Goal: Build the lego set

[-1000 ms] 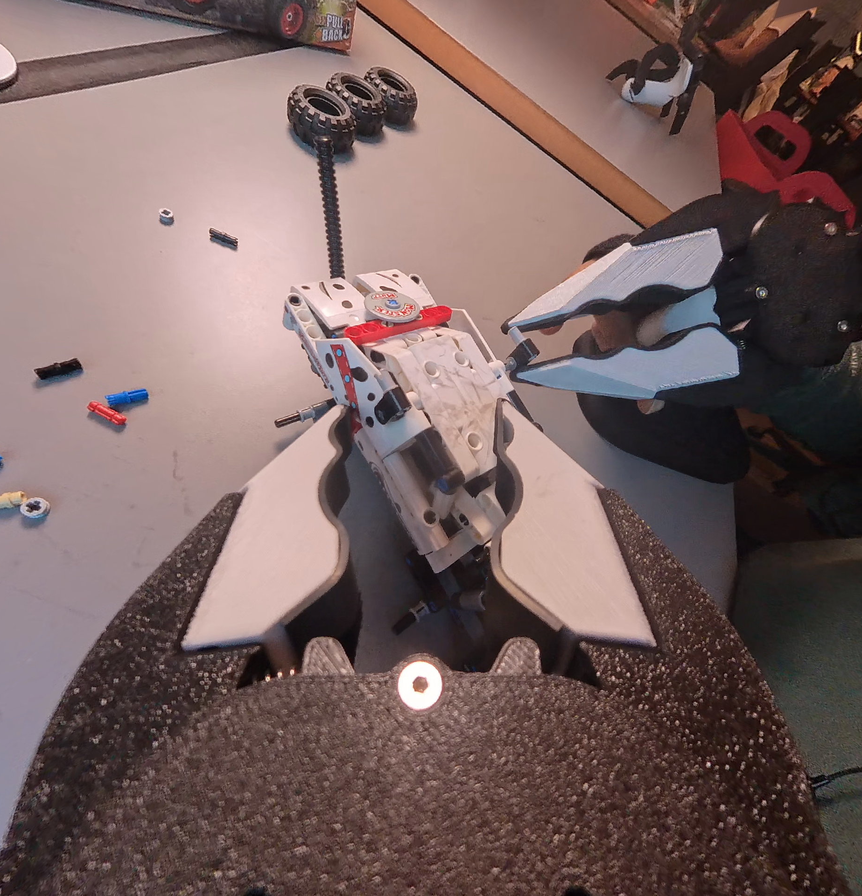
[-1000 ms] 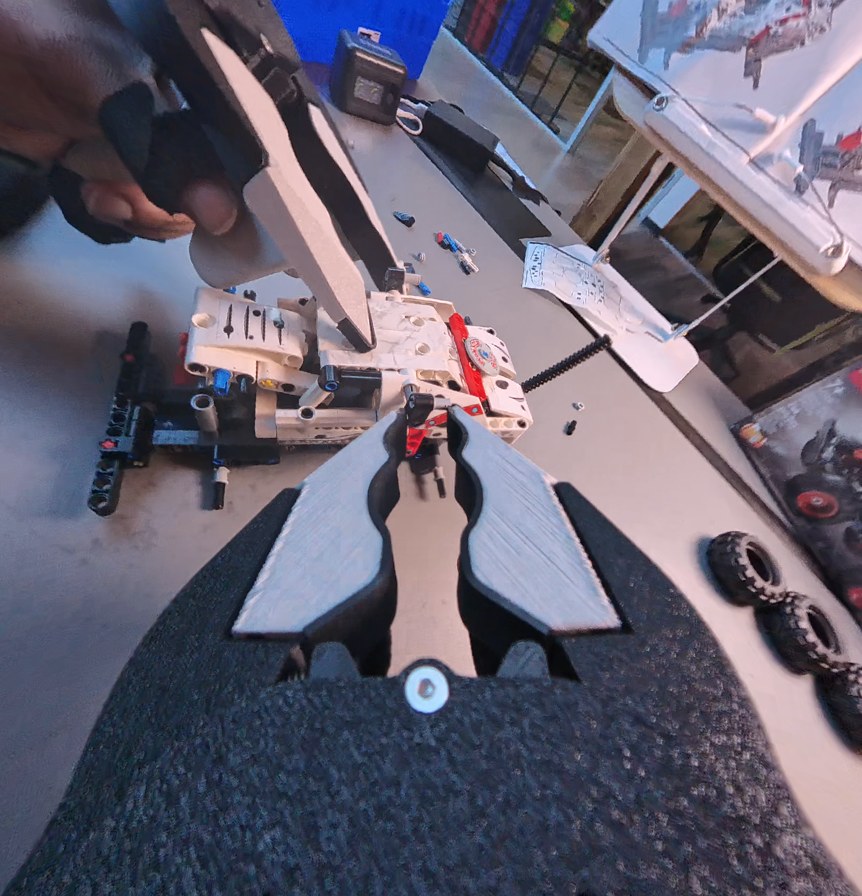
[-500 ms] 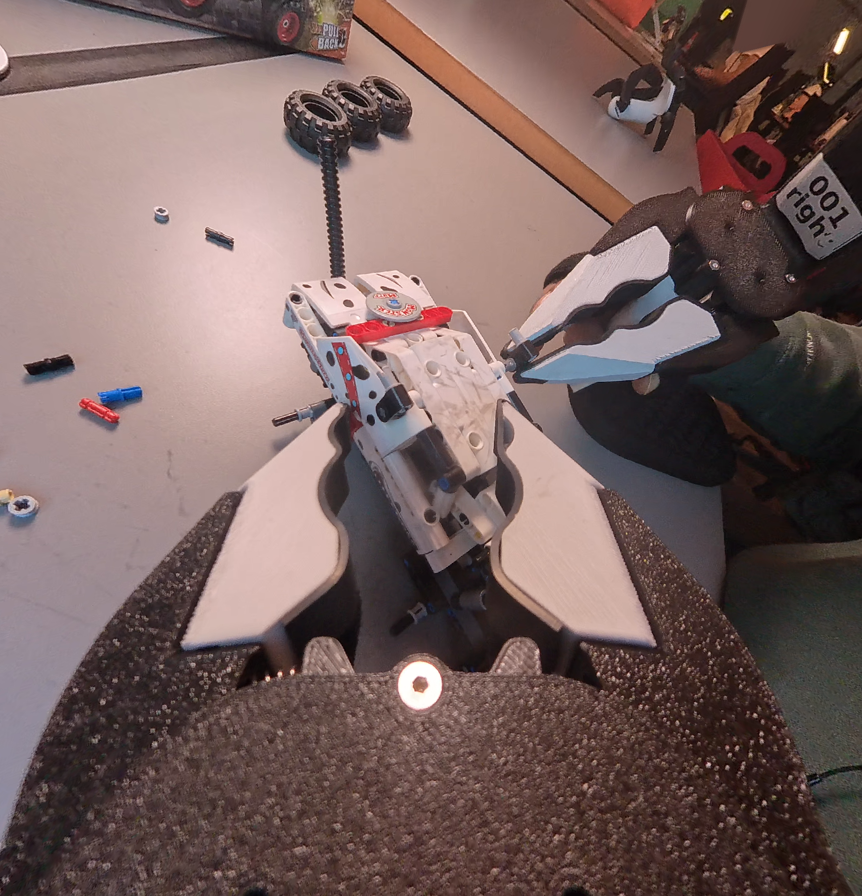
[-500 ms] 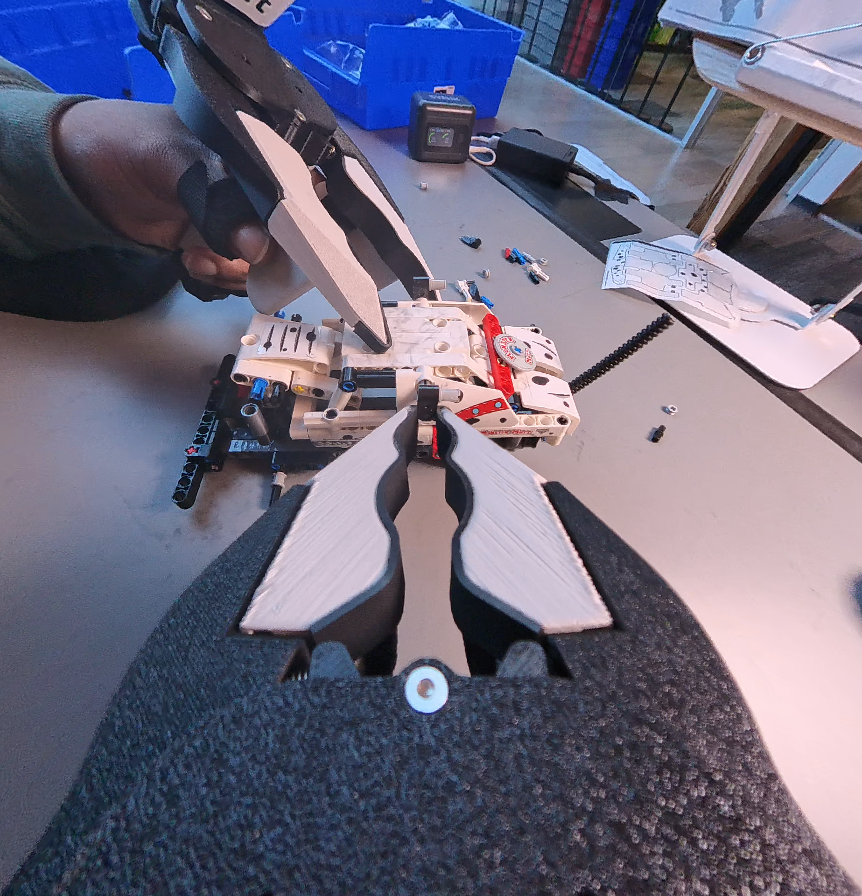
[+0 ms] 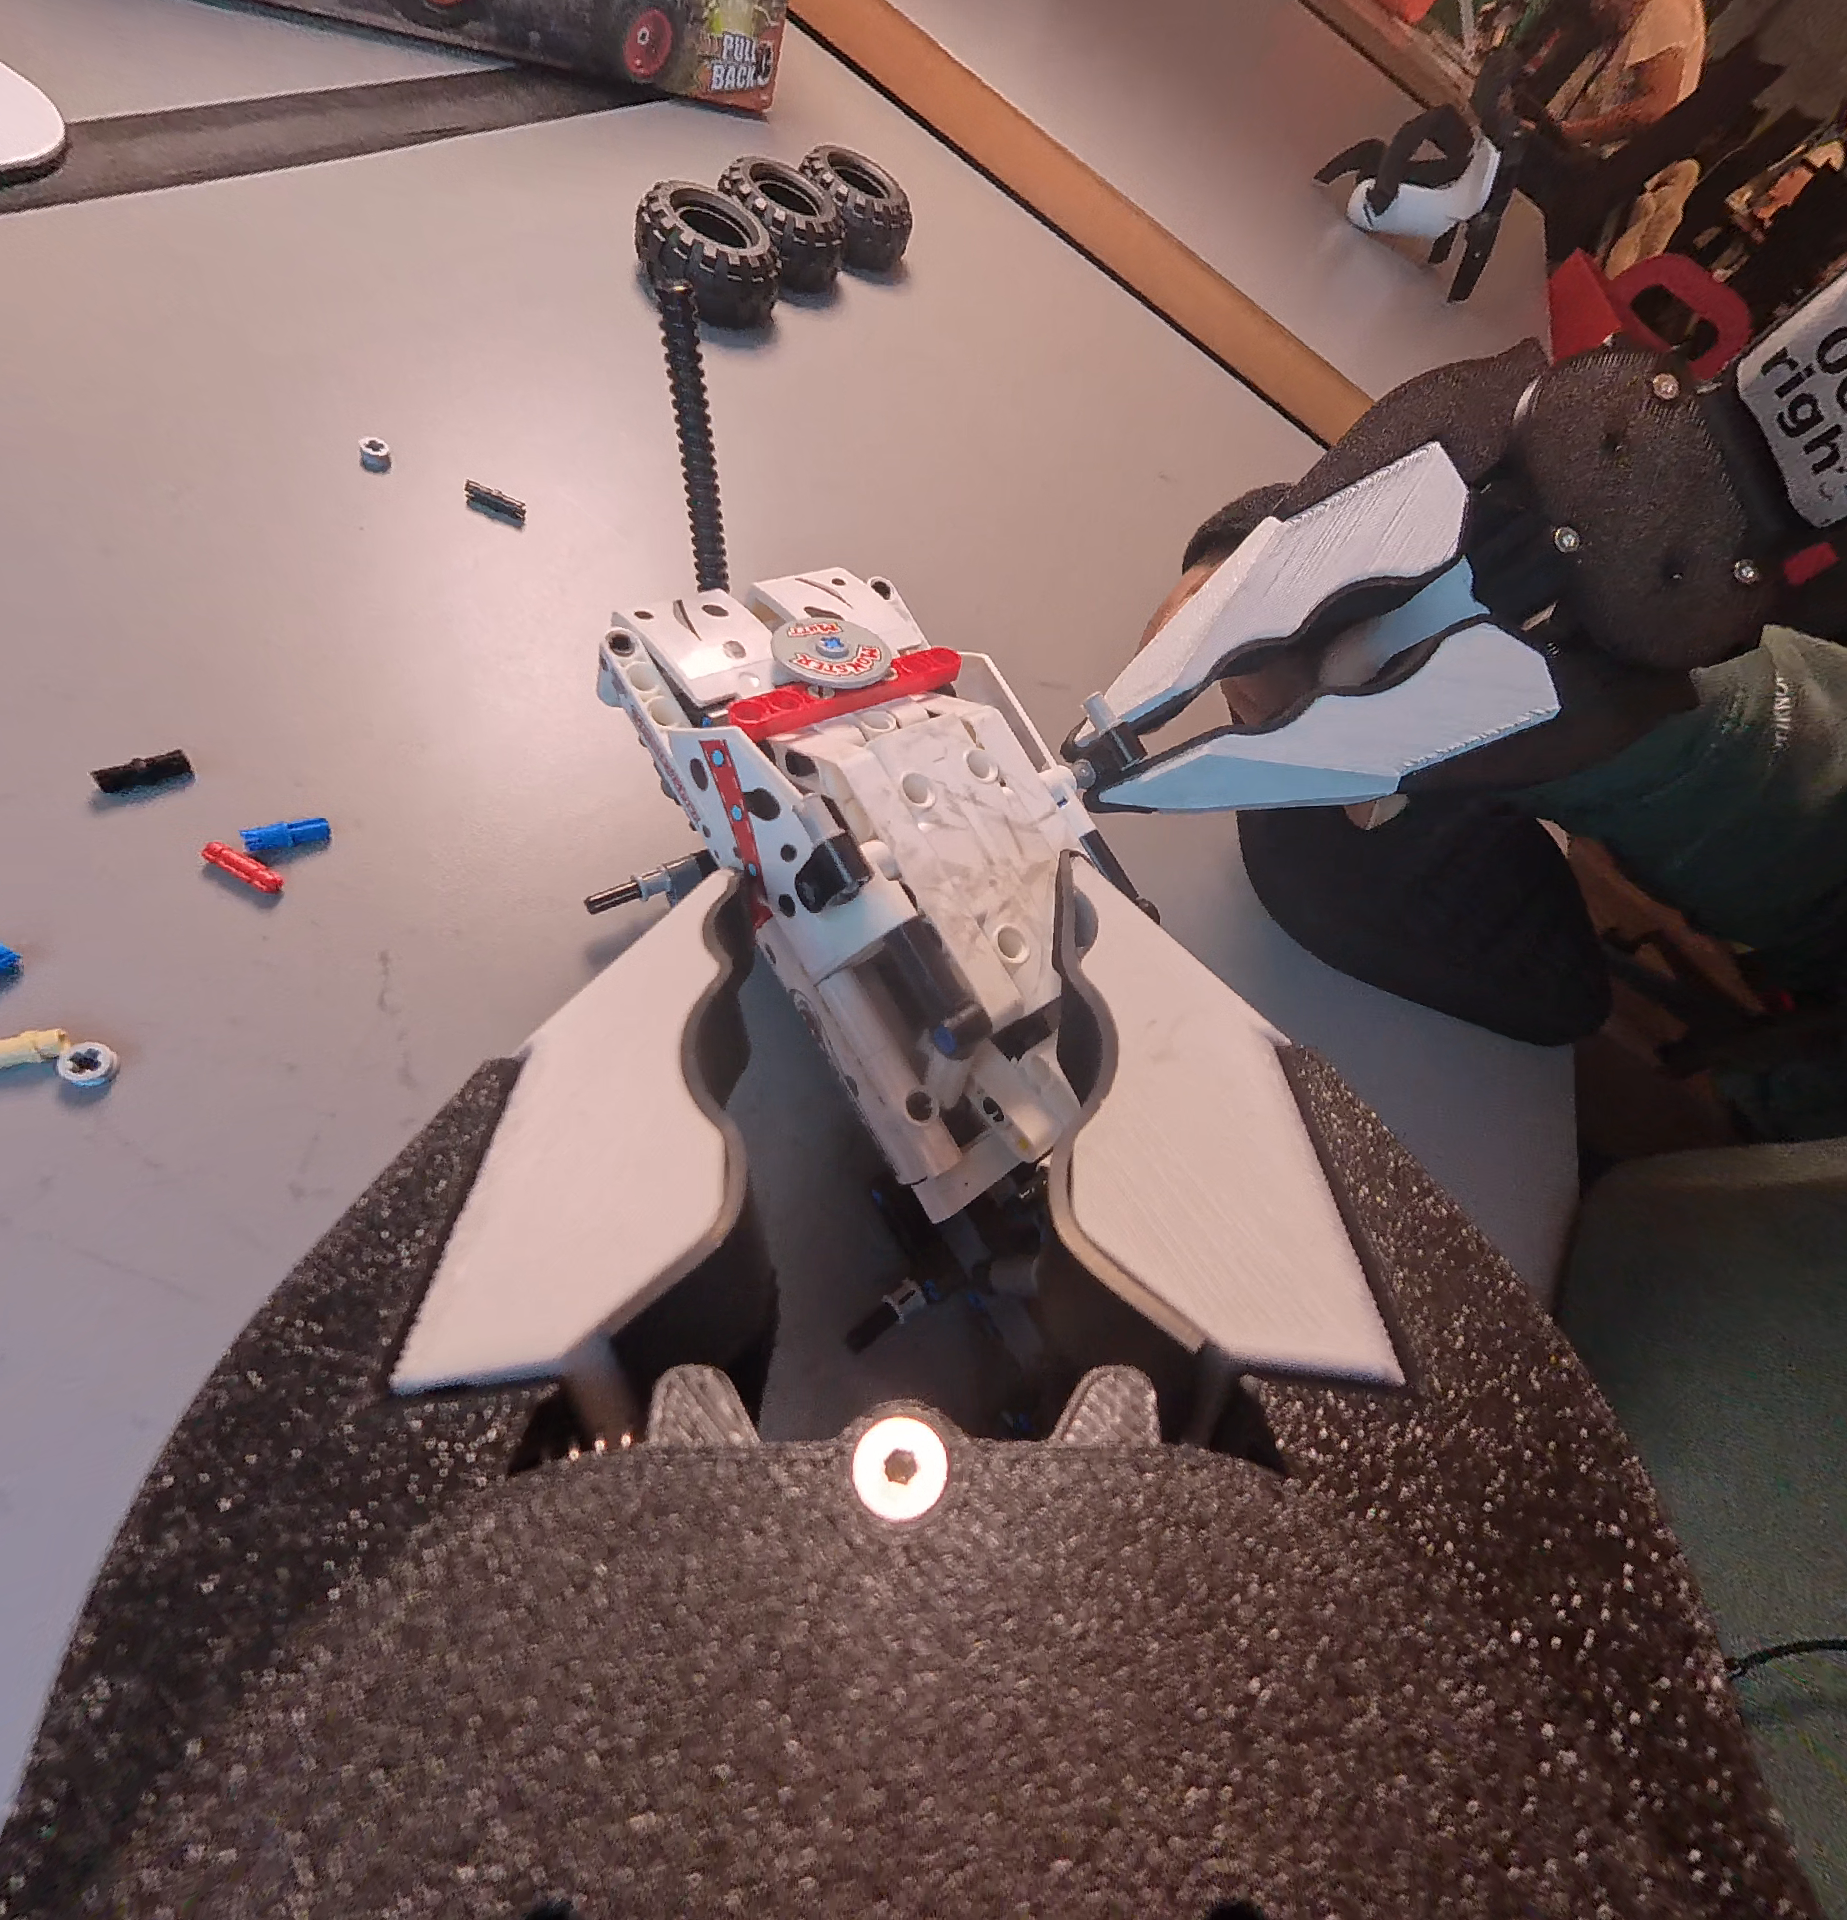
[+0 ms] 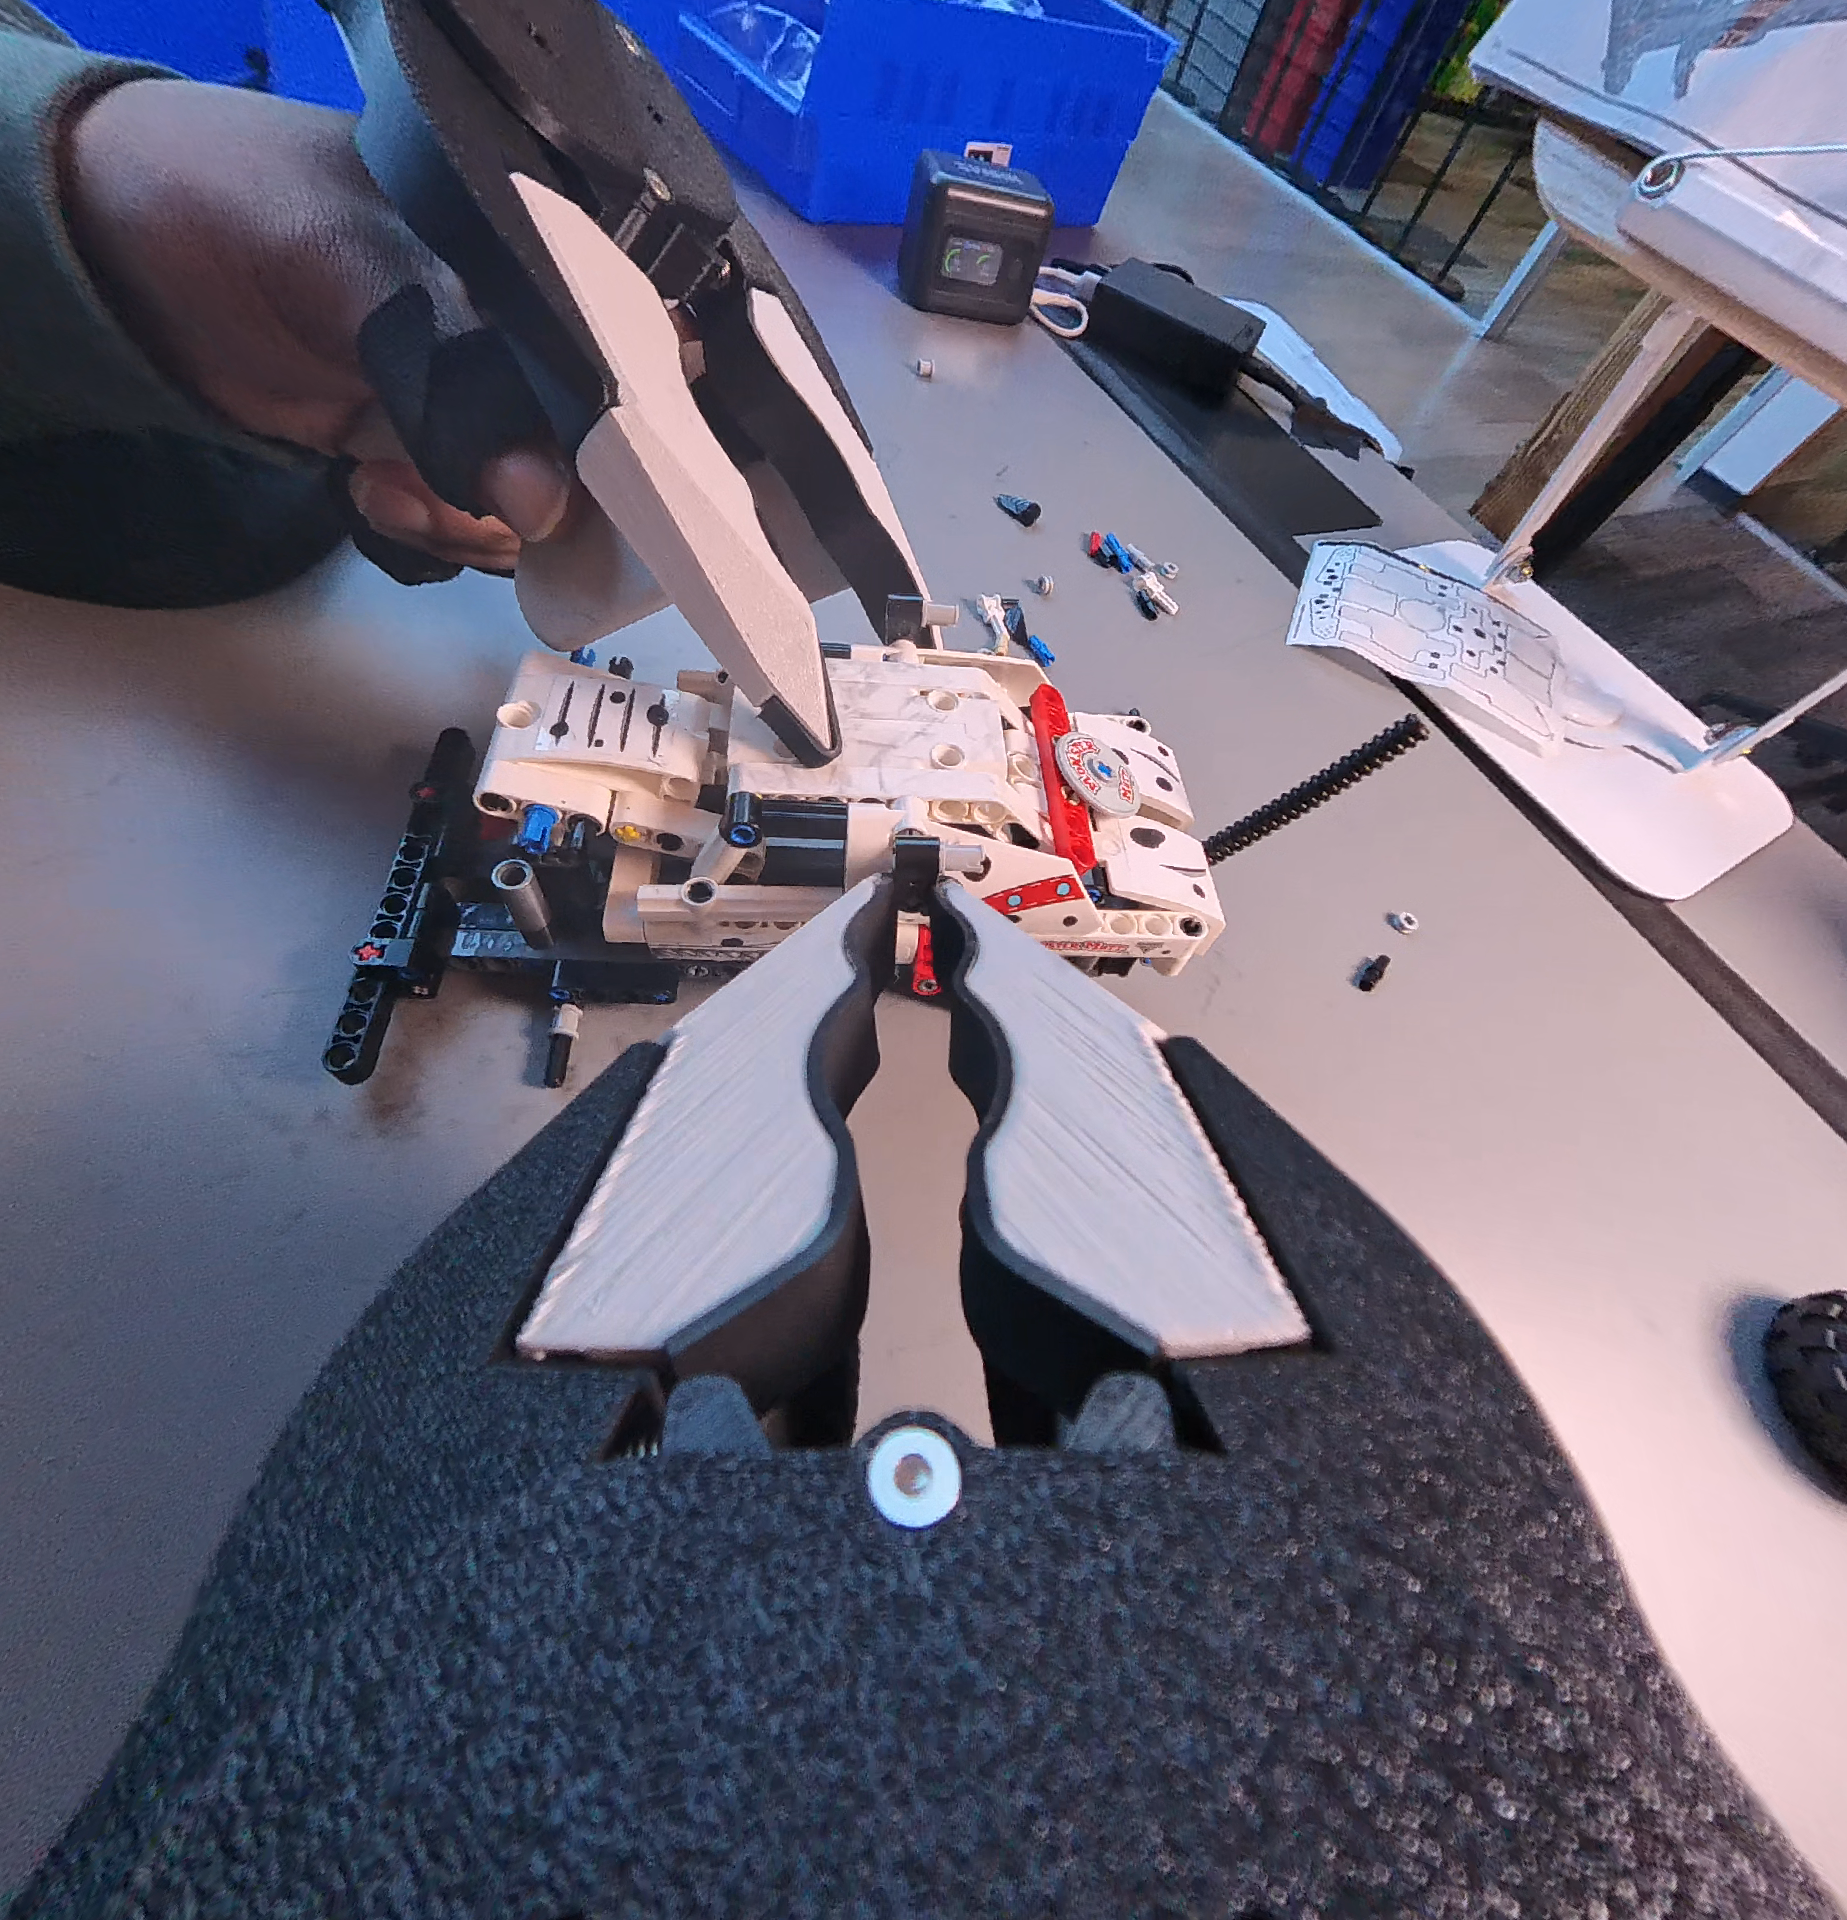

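Note:
The white, red and black lego truck model point(image 5: 940, 831) lies on the grey table point(image 5: 275, 623). My left gripper point(image 5: 903, 909) is shut on the model, one finger on each side of its white hood. It shows in the right wrist view point(image 6: 857, 670) coming down on the model point(image 6: 929, 727) from above. My right gripper point(image 6: 911, 896) is shut on a small black connector with a grey pin point(image 6: 914, 857), held against the model's near side. In the left wrist view the right gripper point(image 5: 1090, 753) touches the model's right edge.
Three black tyres point(image 5: 773, 223) and a black ribbed hose point(image 5: 695, 436) lie beyond the model. Loose pins point(image 5: 264, 847) lie to the left. A lego box point(image 5: 586, 42), blue bin point(image 6: 898, 94), black cube device point(image 6: 976, 249) and a sheet point(image 6: 1418, 634) on a white stand point(image 6: 1646, 821) sit around. One gripper's finger ends stand about 4 cm off the other's.
My right gripper has risen and tilted while its tips stay at the model's side with the black connector. The left gripper and the model have hardly moved.

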